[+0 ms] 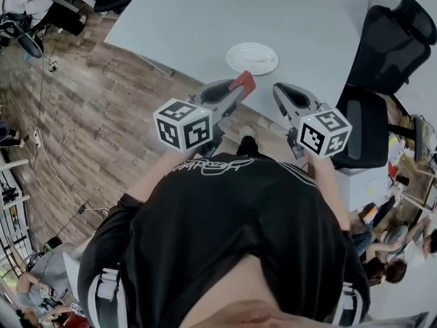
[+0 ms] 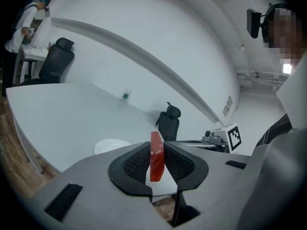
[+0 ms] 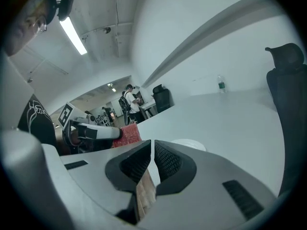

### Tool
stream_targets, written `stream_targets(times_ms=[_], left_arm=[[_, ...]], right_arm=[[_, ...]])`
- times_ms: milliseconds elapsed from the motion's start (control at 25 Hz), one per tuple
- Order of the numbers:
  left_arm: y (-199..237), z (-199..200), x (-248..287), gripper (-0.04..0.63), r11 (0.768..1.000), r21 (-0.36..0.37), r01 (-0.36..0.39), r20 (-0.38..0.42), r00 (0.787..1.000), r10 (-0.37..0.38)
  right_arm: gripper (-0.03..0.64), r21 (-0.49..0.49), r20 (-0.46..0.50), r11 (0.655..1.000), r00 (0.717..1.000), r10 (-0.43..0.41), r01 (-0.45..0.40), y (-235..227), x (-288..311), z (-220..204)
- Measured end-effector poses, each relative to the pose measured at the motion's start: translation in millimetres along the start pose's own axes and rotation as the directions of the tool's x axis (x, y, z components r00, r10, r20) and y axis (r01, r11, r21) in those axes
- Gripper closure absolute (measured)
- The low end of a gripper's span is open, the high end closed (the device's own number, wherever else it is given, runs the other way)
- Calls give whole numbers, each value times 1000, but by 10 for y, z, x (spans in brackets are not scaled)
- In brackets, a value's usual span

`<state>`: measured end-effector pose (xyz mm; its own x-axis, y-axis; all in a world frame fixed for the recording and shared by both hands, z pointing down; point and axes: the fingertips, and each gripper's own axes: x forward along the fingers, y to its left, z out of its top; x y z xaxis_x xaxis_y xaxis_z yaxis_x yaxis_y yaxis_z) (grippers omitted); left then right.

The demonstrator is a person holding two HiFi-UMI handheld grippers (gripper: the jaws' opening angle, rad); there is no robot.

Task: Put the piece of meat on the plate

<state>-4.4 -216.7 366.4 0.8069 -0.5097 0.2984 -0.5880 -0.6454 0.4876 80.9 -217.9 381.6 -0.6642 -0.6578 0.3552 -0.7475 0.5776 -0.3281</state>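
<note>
**Holding the meat just short of the plate**

My left gripper (image 1: 239, 89) is clenched on the piece of meat (image 1: 244, 82). In the left gripper view the red slab (image 2: 156, 156) stands on edge between the ribbed pads. Its thin side faces back at me and its upper end pokes out above the tips.

What the coming move turns on is where the white plate (image 1: 252, 58) lies. It is straight ahead on the grey-white table (image 1: 205, 12), a little beyond the meat. From the left gripper's own camera the plate (image 2: 111, 145) sits low and to the left of the jaw line. I judge the move needs a reach forward, a slight swing that way, then a lowering before letting go.

The left gripper is the nearer one and already has the load. My right gripper (image 1: 281, 92) hangs beside it with its jaws drawn to a thin slit and nothing between them (image 3: 152, 159).

Nothing stands between the meat and the plate. I see only bare tabletop past the table's near edge. A small bottle (image 2: 125, 95) stands far back, well apart. Black office chairs (image 1: 392, 43) sit off to my right, clear of the path.
</note>
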Motion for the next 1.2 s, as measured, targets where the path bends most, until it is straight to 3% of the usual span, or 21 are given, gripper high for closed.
stream_targets(times_ms=[360,1200], left_arm=[[308,85,502,506,999,-33,-14,-40,999,13],[913,-166,1197,506,998,-56,-40,-148,988,31]], right_arm=[[594,57,-48,998,999,3,0,-517,236,-35],[594,152,-156,988,988,16,8,-1031,629,-391]])
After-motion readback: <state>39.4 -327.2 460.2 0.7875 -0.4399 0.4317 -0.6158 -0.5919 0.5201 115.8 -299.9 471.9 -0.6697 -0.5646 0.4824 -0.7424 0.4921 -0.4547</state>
